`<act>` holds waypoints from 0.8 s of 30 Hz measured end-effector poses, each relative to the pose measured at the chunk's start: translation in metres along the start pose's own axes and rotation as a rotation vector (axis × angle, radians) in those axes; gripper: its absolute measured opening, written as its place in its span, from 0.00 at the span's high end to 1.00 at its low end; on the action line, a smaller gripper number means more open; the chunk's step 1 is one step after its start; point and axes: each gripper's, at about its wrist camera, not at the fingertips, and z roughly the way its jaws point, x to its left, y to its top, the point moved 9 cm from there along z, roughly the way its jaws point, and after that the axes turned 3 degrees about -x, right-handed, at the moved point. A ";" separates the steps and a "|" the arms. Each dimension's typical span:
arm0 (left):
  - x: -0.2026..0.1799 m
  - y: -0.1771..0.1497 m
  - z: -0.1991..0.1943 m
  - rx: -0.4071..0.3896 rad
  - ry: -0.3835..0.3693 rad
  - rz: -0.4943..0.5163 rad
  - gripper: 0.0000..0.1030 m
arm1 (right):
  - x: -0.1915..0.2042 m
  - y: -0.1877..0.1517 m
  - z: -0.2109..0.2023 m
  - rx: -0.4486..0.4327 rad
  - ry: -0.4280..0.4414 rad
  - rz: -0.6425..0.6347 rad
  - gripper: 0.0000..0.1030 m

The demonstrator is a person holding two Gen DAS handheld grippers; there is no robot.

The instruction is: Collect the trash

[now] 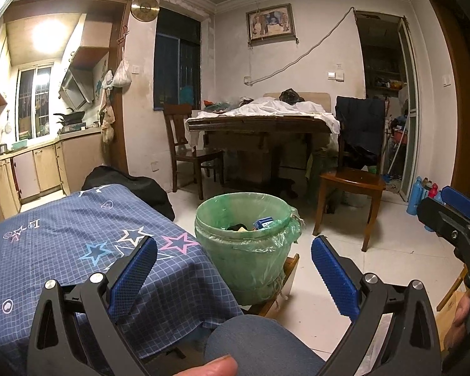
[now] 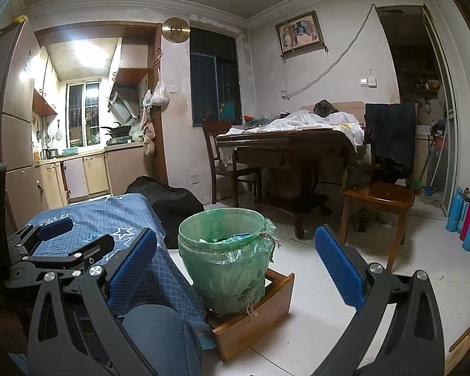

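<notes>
1. Both hand-held grippers are spread wide and carry nothing. The left hand-held gripper (image 1: 234, 261) shows its two blue ribbed pads (image 1: 134, 277) well apart with only air between them; the right hand-held gripper (image 2: 235, 258) is spread just as wide, its pads touching nothing.

2. From either gripper the round green pail lined with a green plastic bag (image 1: 244, 250) lies at twelve o'clock, a little below the fingertips and framed between the pads. It stands upright, mouth up, on a low brown wooden tray (image 2: 253, 319) on the white tiled floor (image 2: 344, 282).

3. Inside the pail, trash is already visible: a small blue carton (image 1: 263, 223) and some dark scraps near the rim.

4. At nine to ten o'clock of the pail, just beside it, is the tabletop under a blue checked cloth printed with stars (image 1: 78, 238). No loose litter shows on the part of it in view.

5. In the right wrist view the left gripper hangs over that cloth at nine o'clock, so I judge it the nearer to the tabletop, the right one nearer the open floor at three o'clock.

6. A knee in blue denim (image 1: 260, 341) sits at six o'clock, between grippers and pail.

7. No piece of trash outside the pail can be made out, so the next pick is uncertain.
</notes>
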 end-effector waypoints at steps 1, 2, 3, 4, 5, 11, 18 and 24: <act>0.000 0.000 0.000 0.001 -0.001 -0.001 0.05 | 0.000 0.000 0.000 0.001 -0.001 0.000 0.05; 0.000 -0.001 0.001 0.001 -0.002 -0.002 0.05 | 0.000 0.000 0.001 0.003 -0.002 0.000 0.05; 0.000 0.000 0.001 -0.001 -0.001 -0.001 0.05 | -0.002 0.000 0.001 0.004 -0.002 0.001 0.05; 0.000 0.000 0.001 -0.001 -0.001 -0.001 0.05 | -0.002 0.000 0.002 0.006 -0.002 0.001 0.05; 0.000 0.000 0.000 0.000 -0.001 -0.002 0.05 | -0.002 0.000 0.003 0.007 -0.001 0.000 0.05; 0.001 0.000 0.002 0.000 0.007 -0.003 0.05 | -0.002 -0.002 0.004 0.012 0.003 -0.002 0.05; 0.000 0.000 0.003 0.002 0.007 -0.003 0.05 | -0.002 -0.002 0.004 0.014 0.003 -0.003 0.05; 0.001 -0.002 0.003 0.005 0.002 -0.009 0.05 | -0.002 -0.003 0.005 0.017 0.003 -0.003 0.05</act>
